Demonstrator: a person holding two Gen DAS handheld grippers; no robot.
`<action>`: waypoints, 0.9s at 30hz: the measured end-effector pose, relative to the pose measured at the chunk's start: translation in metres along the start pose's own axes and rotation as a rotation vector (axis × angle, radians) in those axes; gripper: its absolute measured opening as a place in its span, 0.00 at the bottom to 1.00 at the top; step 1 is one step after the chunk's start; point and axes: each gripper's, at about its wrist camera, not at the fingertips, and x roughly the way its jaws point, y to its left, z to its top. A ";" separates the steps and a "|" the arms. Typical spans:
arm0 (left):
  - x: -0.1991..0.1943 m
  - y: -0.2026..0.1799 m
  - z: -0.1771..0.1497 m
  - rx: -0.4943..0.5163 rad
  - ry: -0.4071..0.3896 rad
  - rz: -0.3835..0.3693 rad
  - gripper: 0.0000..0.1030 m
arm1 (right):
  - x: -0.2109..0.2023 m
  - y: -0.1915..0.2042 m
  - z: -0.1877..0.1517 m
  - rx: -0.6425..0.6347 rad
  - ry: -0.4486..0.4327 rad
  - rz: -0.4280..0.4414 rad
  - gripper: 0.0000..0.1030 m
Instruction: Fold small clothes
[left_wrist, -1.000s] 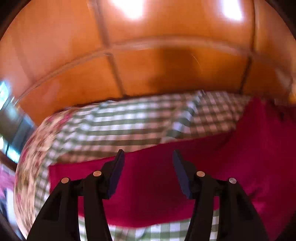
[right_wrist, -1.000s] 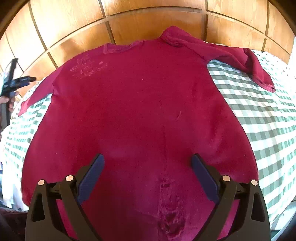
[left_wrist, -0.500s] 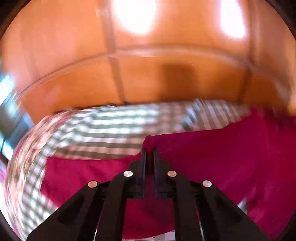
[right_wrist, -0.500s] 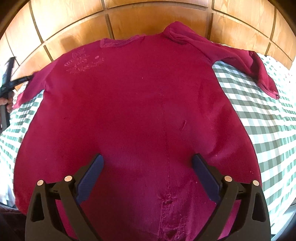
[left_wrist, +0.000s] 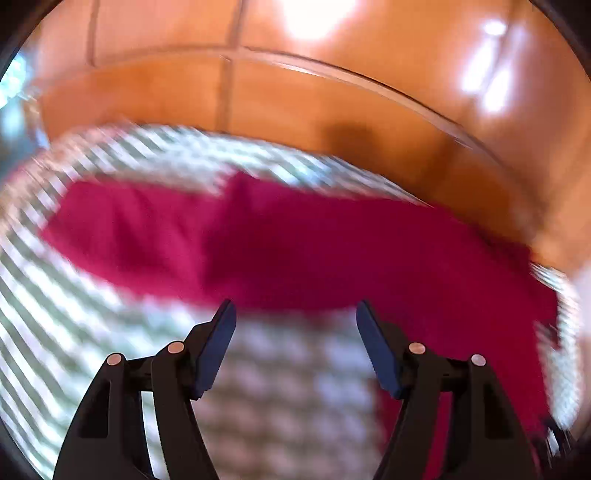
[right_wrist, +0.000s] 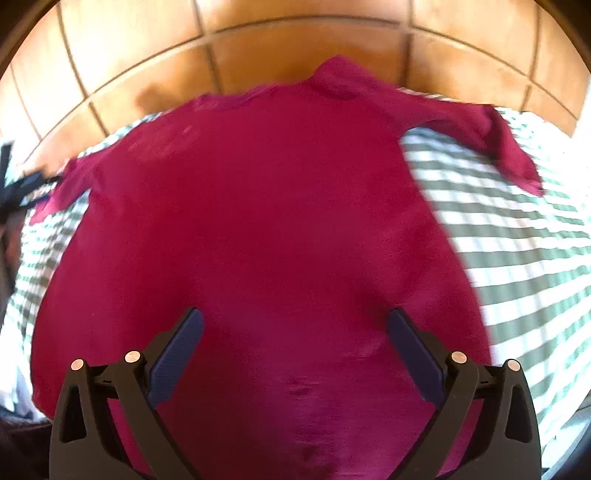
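Crimson knit fills the left wrist view as a blurred band: the shirt's left sleeve (left_wrist: 140, 229) lies stretched flat across the green-checked cloth (left_wrist: 74, 325), likely so it can be folded inward over the body. The left gripper (left_wrist: 295, 317) hovers just short of the sleeve's near edge, its blue pads (left_wrist: 218, 343) spread well apart, holding and touching nothing; the cloth shows between them. Glossy wooden panelling (left_wrist: 332, 110) rises behind.

In the right wrist view the red long-sleeved shirt (right_wrist: 266, 221) lies spread front-down or front-up, I cannot tell which, collar toward the wooden panelling, the right sleeve (right_wrist: 491, 147) angled out over the checks. The right gripper (right_wrist: 295, 332) hangs over the lower body near the hem, fingers wide apart and empty, whether they brush the fabric is unclear. The left gripper appears small at the far left edge beside the other cuff.
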 end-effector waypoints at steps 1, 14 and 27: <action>-0.008 -0.006 -0.017 0.012 0.024 -0.060 0.65 | -0.005 -0.008 0.000 0.008 -0.010 -0.017 0.96; -0.048 -0.073 -0.171 0.248 0.178 -0.124 0.14 | -0.029 -0.089 -0.059 0.086 0.082 0.049 0.49; -0.068 -0.056 -0.165 0.210 0.186 -0.071 0.25 | -0.066 -0.080 -0.079 -0.001 0.101 0.179 0.12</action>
